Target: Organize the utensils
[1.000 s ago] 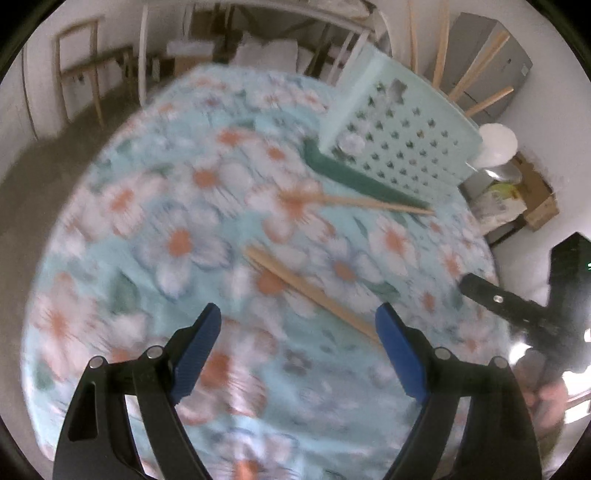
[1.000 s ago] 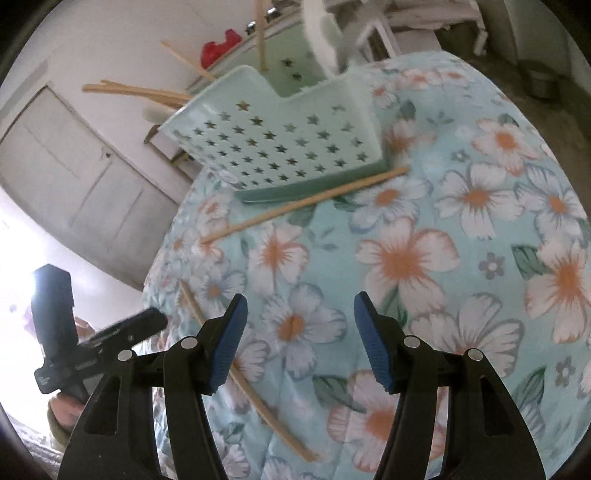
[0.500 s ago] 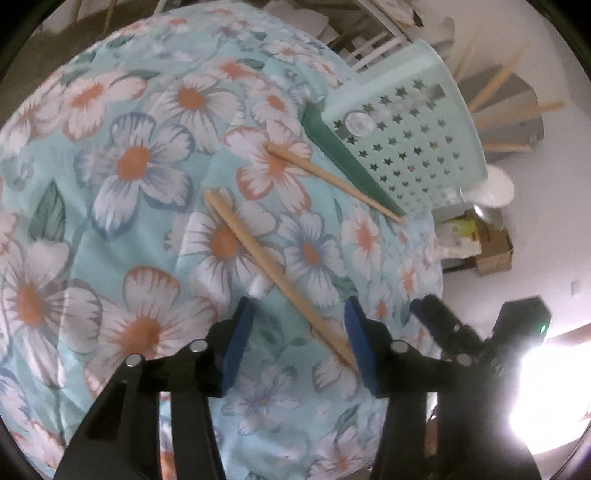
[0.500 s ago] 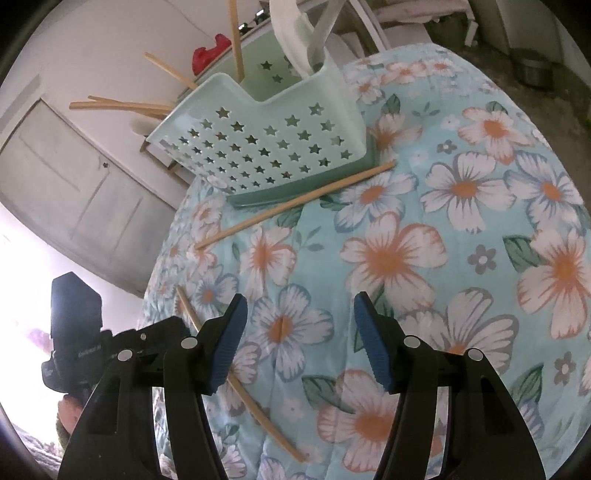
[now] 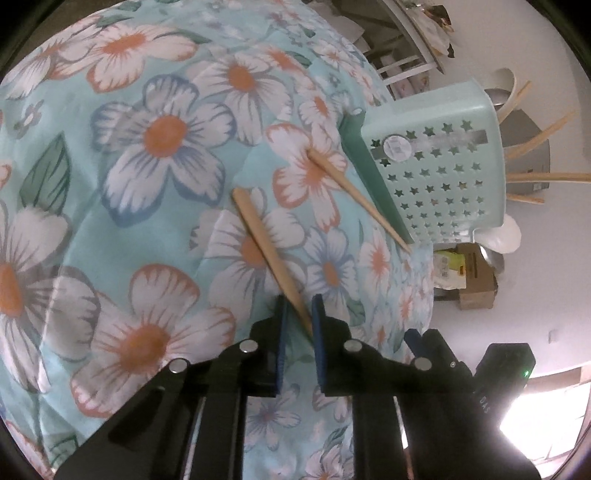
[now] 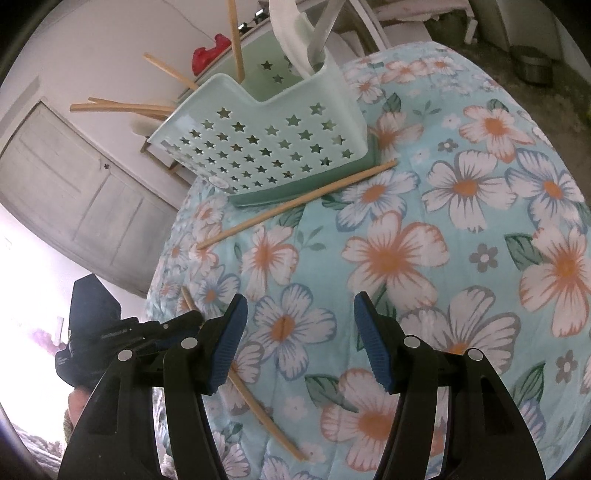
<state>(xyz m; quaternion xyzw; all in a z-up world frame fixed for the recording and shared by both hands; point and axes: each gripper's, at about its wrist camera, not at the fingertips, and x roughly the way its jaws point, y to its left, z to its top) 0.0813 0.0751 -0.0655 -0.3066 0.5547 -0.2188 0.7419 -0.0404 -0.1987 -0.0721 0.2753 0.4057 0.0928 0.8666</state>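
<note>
The left gripper (image 5: pixel 297 306) has just been closing, and its blue pads now stand nearly together with the near end of a chopstick (image 5: pixel 267 254) between them; the pads look to be pressing on the stick, so I read it as gripped, though it lies flat on the floral cloth (image 5: pixel 162 133) and is not lifted. From the right wrist view the same stick (image 6: pixel 255 398) runs under the right gripper's left finger towards the near edge of the cloth, with the left gripper (image 6: pixel 177 325) at its far-left end.

The right gripper (image 6: pixel 299 332) hangs over the cloth with its jaws well apart and nothing between them.

A second chopstick (image 5: pixel 360 201) lies loose farther off, just beside the dark green base of the caddy (image 5: pixel 439 158), its thin end close to the caddy's right corner; whether it touches the base I cannot tell. In the right view that stick (image 6: pixel 299 201) lies slantwise along the caddy's near side.

The mint caddy (image 6: pixel 266 147), pierced with stars, stands at the far side of the table and already holds several chopsticks (image 6: pixel 122 107) leaning out, plus a white utensil (image 6: pixel 291 33).

Judged from this, the job is well along: most utensils are in the caddy. Two sticks are left on the cloth, one now in hand and needing to be lifted and dropped in, the other not yet touched
</note>
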